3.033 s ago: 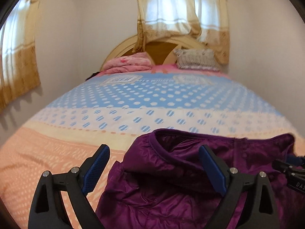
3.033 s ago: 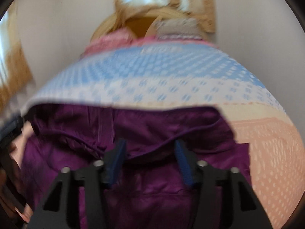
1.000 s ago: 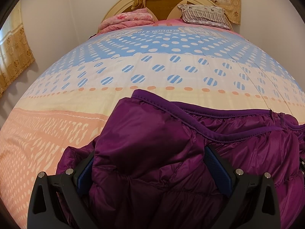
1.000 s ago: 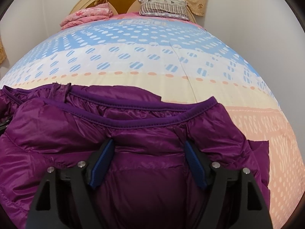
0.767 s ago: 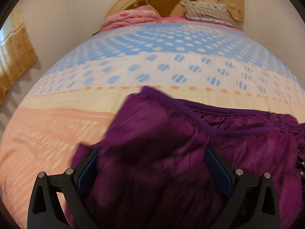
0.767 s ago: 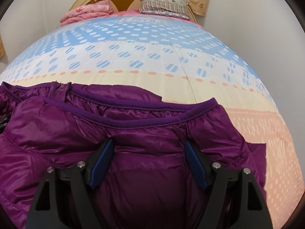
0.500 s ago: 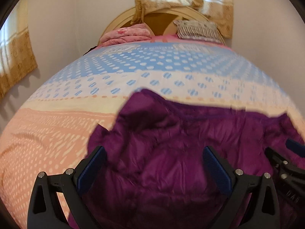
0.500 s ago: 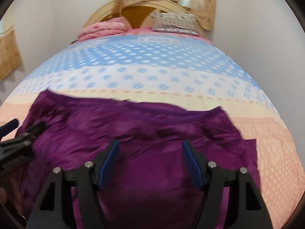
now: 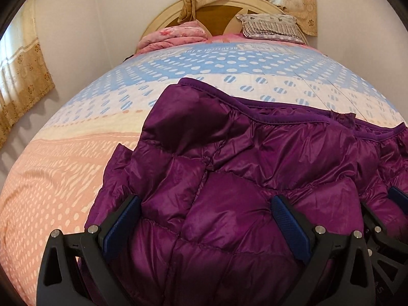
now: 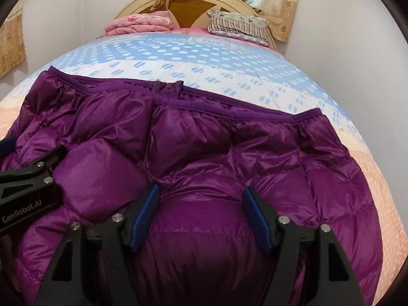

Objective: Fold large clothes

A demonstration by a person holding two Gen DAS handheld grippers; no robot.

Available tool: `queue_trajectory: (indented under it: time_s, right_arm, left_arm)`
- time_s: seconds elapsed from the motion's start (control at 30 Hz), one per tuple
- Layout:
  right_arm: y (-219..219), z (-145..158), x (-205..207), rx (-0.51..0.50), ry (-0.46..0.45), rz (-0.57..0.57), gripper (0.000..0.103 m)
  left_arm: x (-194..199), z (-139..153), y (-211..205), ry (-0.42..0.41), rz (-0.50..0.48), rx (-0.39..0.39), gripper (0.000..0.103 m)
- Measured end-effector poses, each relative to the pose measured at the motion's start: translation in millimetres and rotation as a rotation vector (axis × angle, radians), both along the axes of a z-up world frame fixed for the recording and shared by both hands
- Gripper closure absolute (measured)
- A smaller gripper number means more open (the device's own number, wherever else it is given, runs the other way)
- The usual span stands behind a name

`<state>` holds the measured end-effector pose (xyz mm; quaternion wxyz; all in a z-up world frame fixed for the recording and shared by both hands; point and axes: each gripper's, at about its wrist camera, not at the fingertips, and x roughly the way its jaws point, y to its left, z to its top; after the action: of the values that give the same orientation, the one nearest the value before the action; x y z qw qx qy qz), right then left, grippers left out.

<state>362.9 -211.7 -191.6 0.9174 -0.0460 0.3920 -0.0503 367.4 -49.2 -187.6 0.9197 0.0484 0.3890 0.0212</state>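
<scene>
Left claw (image 9: 204,219), right claw (image 10: 201,211) spread wide over purple jacket (image 10: 229,148).

Home bedroom, bed (image 9: 178,81), pillow (image 9: 267,25), curtains (image 9: 23,81)

Dotted bedspread (image 9: 76,178) — purple jacket (image 9: 229,178), pink blanket (image 9: 176,34), striped pillow (image 9: 270,25)

In front of me the purple quilted jacket (image 9: 242,178) lies spread across the bed's foot end, shiny and puffy, its darker bound hem running along the far edge with the zipper end showing there.
</scene>
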Motion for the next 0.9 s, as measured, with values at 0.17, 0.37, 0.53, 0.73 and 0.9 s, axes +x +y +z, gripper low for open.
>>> queue_trajectory:
  time_s: [0.17, 0.37, 0.53, 0.73, 0.9]
  right_arm:
    - [-4.1, 19.2, -20.8, 0.019, -0.008, 0.011, 0.026]
    - [0.9, 38.2, -98.9, 0.064, -0.097, 0.032, 0.016]
    - [13.7, 19.6, -114.7, 0.036, -0.08, 0.041, 0.015]
    - [16.5, -1.3, -109.3, -0.009, -0.036, 0.026, 0.01]
    - [19.2, -8.4, -104.3, -0.05, -0.018, 0.02, 0.007]
  left_arm:
    - [-36.8, 31.1, 32.4, -0.066, 0.027, -0.027, 0.001]
    - [-98.0, 41.1, 99.5, -0.121, 0.128, -0.077, 0.001]
    - [-106.6, 3.9, 132.8, -0.006, 0.194, -0.173, 0.001]
    - [-112.6, -10.8, 130.1, 0.022, 0.15, -0.315, 0.005]
    - [-117.8, -11.4, 114.2, 0.001, 0.063, -0.34, 0.045]
